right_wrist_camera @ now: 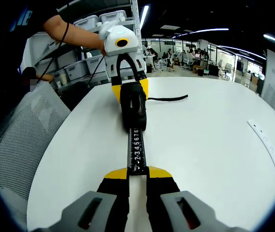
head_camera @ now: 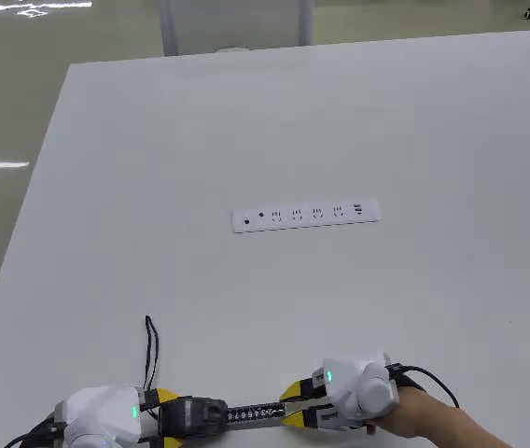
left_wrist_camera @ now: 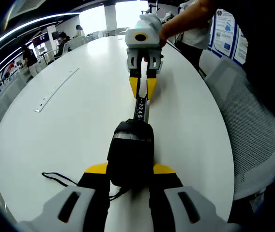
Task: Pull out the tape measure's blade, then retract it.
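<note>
On the white workbench table [head_camera: 246, 121] the black, box-shaped tape measure case [left_wrist_camera: 130, 150] rests near the front edge, at about 6 o'clock in the head view; the left gripper [left_wrist_camera: 131, 170] has its yellow-tipped jaws closed in against the two sides of the case, open only as wide as the case itself, and holds it there; a narrow dark blade printed with white numerals [right_wrist_camera: 136, 145] comes out of the case's mouth and runs low along the tabletop toward 3 o'clock in the head view; the right gripper [right_wrist_camera: 137, 172] has its jaws pinched almost together on the free end of the blade, and the numerals 2 to 8 can be read between its tips and the case; the two grippers face each other tip to tip, the left at 7 o'clock and the right at 5 o'clock in the head view, with a short stretch of blade drawn out between them; a thin black wrist strap [head_camera: 150, 347] trails from the case toward 12 o'clock, lying loose on the table just beside the left gripper; a long white power strip [head_camera: 304, 216] lies flat at the middle of the table, at 12 o'clock from the tape measure and well apart from it; a grey mesh chair [right_wrist_camera: 28, 140] stands beside the table edge at 9 o'clock in the right gripper view.
</note>
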